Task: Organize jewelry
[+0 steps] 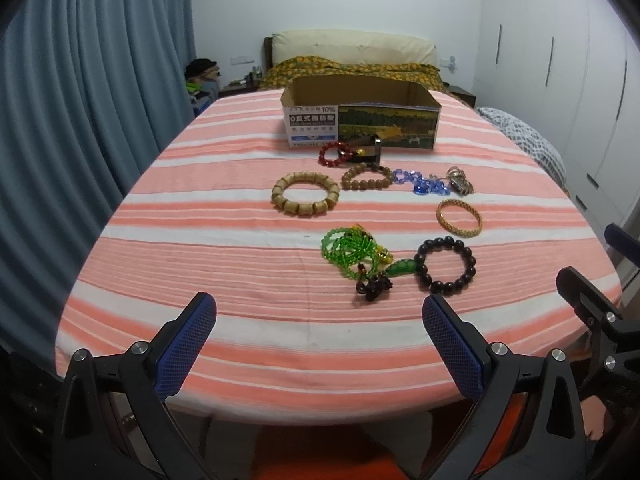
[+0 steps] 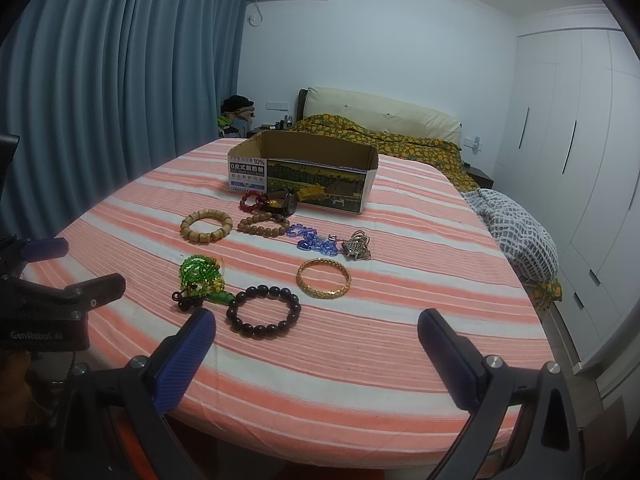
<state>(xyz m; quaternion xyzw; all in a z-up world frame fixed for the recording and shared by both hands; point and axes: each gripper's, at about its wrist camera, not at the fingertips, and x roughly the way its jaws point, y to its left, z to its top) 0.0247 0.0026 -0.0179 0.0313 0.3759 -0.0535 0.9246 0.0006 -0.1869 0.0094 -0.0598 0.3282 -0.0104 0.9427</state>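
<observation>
Several pieces of jewelry lie on a striped cloth: a black bead bracelet, a green bead necklace, a gold bangle, a tan barrel-bead bracelet, a brown bead bracelet, a red bead bracelet, a blue crystal chain and a silver charm. Behind them stands an open cardboard box. My left gripper and right gripper hover open near the table's front edge, holding nothing.
The pink-and-white striped table fills the foreground. A dark watch-like item lies against the box front. Blue curtains hang at left, a bed is behind, white wardrobes at right.
</observation>
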